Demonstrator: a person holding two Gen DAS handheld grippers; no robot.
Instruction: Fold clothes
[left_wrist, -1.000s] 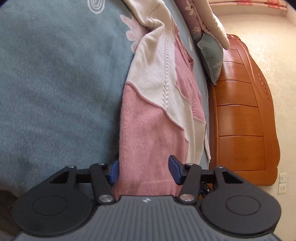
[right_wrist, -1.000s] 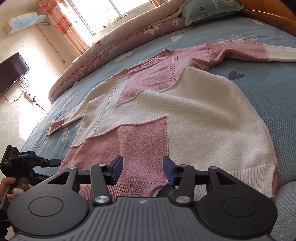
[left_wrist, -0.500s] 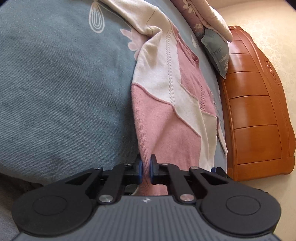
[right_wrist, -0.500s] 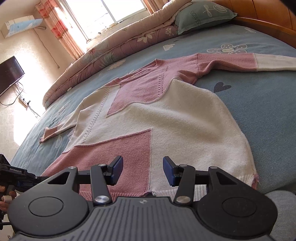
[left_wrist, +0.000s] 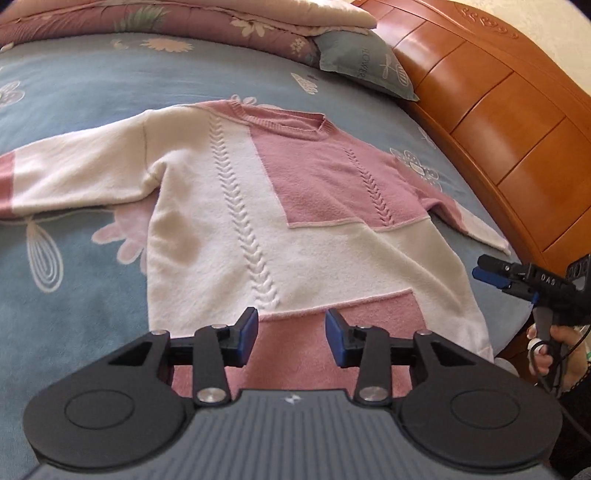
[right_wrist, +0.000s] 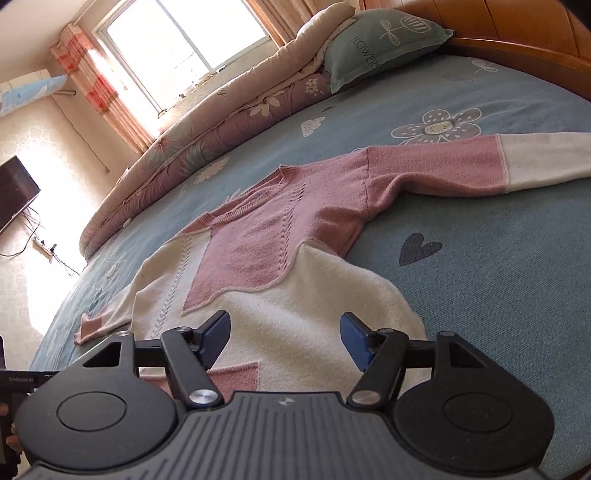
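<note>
A pink and white patchwork sweater lies flat, front up, on the blue bed sheet, sleeves spread to both sides. My left gripper hovers over the pink patch at the hem. Its jaws are opening and nothing is between them. In the right wrist view the sweater stretches away from the hem. My right gripper hangs above its white lower part, jaws opening wide and holding nothing. The right gripper also shows in the left wrist view, beside the sweater's right hem corner, held by a hand.
A green pillow and a folded flowered quilt lie at the far side of the bed. The wooden headboard runs along the right. A window and a wall television are beyond the bed.
The left gripper pinched the sweater's hem, then let go, rose and rolled level, now facing the whole sweater. The right gripper opened wider and slid right over the white lower part.
</note>
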